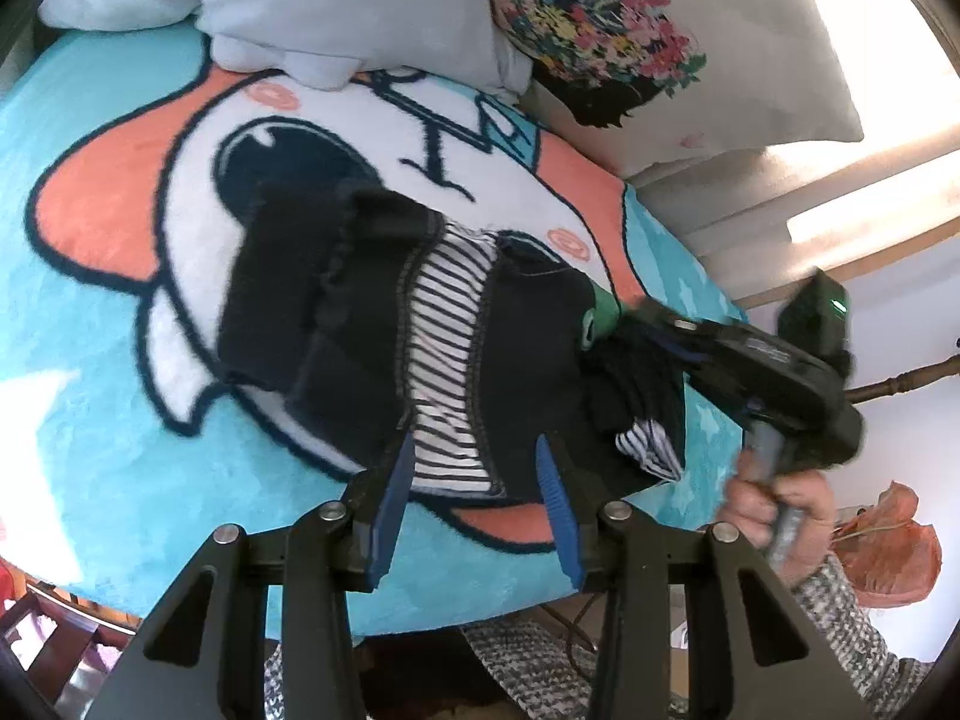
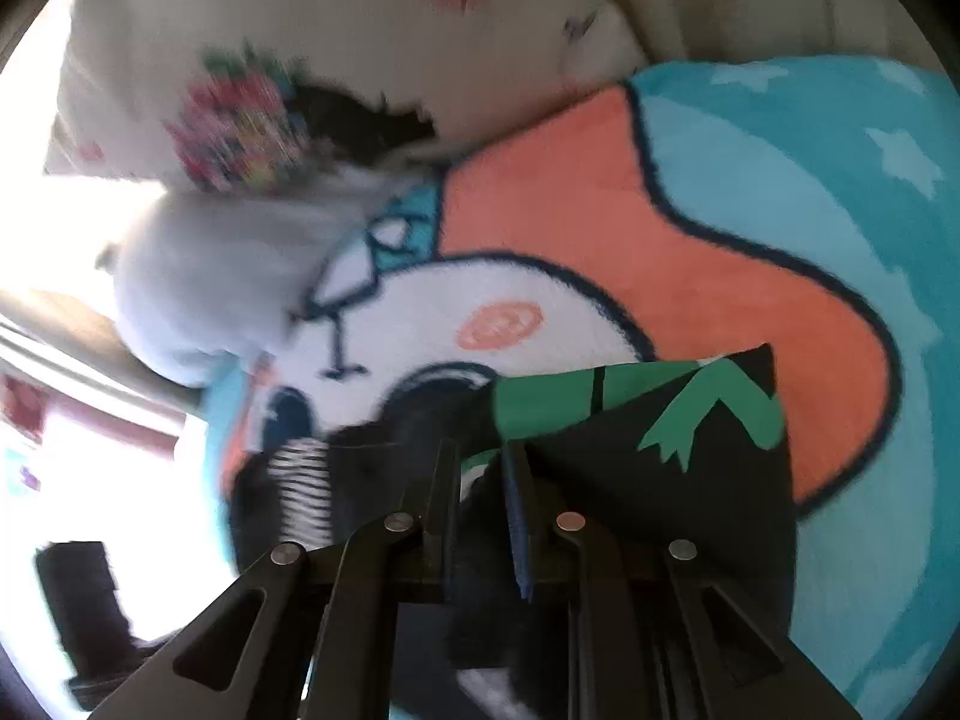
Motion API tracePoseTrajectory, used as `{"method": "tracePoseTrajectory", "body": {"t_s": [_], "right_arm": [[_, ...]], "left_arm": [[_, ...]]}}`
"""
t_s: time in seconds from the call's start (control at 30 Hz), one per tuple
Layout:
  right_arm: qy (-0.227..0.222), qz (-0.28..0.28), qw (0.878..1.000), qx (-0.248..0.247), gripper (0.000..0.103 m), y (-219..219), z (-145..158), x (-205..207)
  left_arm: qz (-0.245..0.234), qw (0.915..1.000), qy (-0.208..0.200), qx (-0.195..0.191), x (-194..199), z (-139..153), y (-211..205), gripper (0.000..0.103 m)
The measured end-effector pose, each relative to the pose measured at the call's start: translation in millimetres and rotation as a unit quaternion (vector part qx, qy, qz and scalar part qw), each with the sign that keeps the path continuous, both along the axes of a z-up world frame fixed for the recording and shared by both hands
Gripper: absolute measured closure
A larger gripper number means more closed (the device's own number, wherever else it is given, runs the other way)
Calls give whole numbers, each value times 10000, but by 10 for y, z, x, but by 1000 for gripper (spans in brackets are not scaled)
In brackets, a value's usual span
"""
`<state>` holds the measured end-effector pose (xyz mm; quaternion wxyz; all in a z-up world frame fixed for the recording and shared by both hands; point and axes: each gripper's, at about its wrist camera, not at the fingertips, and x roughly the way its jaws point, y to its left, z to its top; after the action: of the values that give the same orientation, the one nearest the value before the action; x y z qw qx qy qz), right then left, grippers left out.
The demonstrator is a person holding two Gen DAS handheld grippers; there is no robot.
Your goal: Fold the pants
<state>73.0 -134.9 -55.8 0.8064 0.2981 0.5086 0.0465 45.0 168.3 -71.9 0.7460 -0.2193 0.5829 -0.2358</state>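
Small dark navy pants (image 1: 336,312) with a striped lining (image 1: 447,324) and a green print lie on a turquoise cartoon blanket (image 1: 108,408). My left gripper (image 1: 474,468) is open, its blue pads either side of the pants' near edge. My right gripper (image 2: 483,468) is shut on a fold of the pants (image 2: 630,480), lifting the part with the green print (image 2: 708,402). The right gripper also shows in the left wrist view (image 1: 624,324), at the right end of the pants, held by a hand.
White pillows (image 1: 336,6) and a floral-print pillow (image 1: 600,18) lie at the far edge of the bed. The blanket's edge and a wooden bed frame (image 1: 36,630) are near me. A reddish object (image 1: 894,546) sits at right.
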Motion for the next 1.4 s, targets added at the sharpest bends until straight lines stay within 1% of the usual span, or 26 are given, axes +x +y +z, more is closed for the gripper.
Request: {"method": "tracePoseTrajectory", "body": {"t_s": [0.07, 0.1, 0.17, 0.2, 0.3, 0.37, 0.43, 0.47, 0.5, 0.53, 0.6, 0.63, 0.67, 0.7, 0.73, 0.77, 0.8, 0.83, 0.87, 0.9, 1.0, 1.07, 1.17, 1.23, 1.33, 1.4], "right_arm": [[-121, -85, 9998, 116, 84, -96, 163, -118], [-184, -115, 9997, 63, 84, -128, 235, -172], [-236, -130, 9994, -230, 84, -125, 361, -296], [-196, -100, 9992, -320, 84, -105, 363, -306], [167, 63, 9981, -596, 84, 52, 173, -248], [424, 179, 9966, -689, 84, 197, -94, -117], [184, 192, 9950, -959, 84, 265, -164, -95], [271, 186, 9935, -1086, 84, 293, -158, -64], [328, 196, 9933, -1089, 83, 295, -123, -56], [322, 237, 9945, -971, 81, 287, -22, -67], [4, 175, 9969, -763, 81, 225, 196, -177], [-142, 111, 9970, -758, 79, 199, 311, -257], [-252, 44, 9958, -876, 77, 185, 417, -347], [-281, 13, 9949, -973, 71, 195, 449, -389], [-258, -21, 9939, -1071, 63, 200, 437, -444], [-135, -27, 9940, -1087, 60, 212, 348, -471], [47, -22, 9943, -1064, 59, 225, 229, -469], [406, -11, 9935, -1062, 59, 239, 20, -459], [642, 6, 9919, -1100, 58, 249, -114, -448], [588, -38, 9915, -1163, 59, 268, -130, -468], [292, -162, 9928, -1150, 58, 308, 104, -530], [2, -77, 9918, -1277, 58, 405, 368, -546], [-203, 331, 9906, -1312, 52, 670, 574, -443], [-172, 740, 9898, -1207, 48, 965, 560, -286], [59, 1227, 9858, -1149, 42, 1477, 413, -63], [175, 1424, 9827, -1170, 39, 1753, 287, 98]], "left_arm": [[43, 10000, -20, -22, -6, 1, 61, 63], [65, 10000, -30, -24, -5, 1, 92, 63], [101, 9999, -22, -56, 5, -9, 147, 62], [109, 9999, -12, -65, 8, -12, 163, 62], [111, 9999, 30, -76, 22, -26, 179, 62], [85, 9999, 40, -70, 7, -27, 182, 62], [54, 10000, 35, -47, -19, -20, 186, 62], [42, 10000, 23, -33, -36, -12, 196, 62], [45, 10000, 7, -17, -53, -4, 218, 62], [63, 10000, -4, -6, -68, 0, 252, 62], [146, 9999, -7, -8, -85, 7, 333, 62], [207, 9998, -2, -6, -87, 6, 382, 62], [265, 9996, 5, -3, -84, 0, 427, 62], [324, 9995, 19, 1, -78, -10, 469, 62], [387, 9992, 45, 6, -71, -26, 512, 62], [431, 9990, 69, 11, -64, -39, 545, 62], [485, 9988, 90, 22, -58, -48, 582, 62], [548, 9984, 97, 39, -53, -49, 624, 62], [606, 9981, 98, 56, -48, -44, 658, 62], [693, 9975, 94, 72, -45, -37, 709, 62], [974, 9951, 148, 112, -75, -65, 874, 62], [1162, 9929, 244, 98, -107, -118, 991, 62], [1371, 9899, 354, 110, -171, -177, 1106, 62], [1467, 9884, 383, 103, -222, -193, 1170, 62], [1606, 9863, 374, 97, -312, -197, 1278, 62], [1687, 9850, 349, 120, -378, -194, 1356, 62]]}}
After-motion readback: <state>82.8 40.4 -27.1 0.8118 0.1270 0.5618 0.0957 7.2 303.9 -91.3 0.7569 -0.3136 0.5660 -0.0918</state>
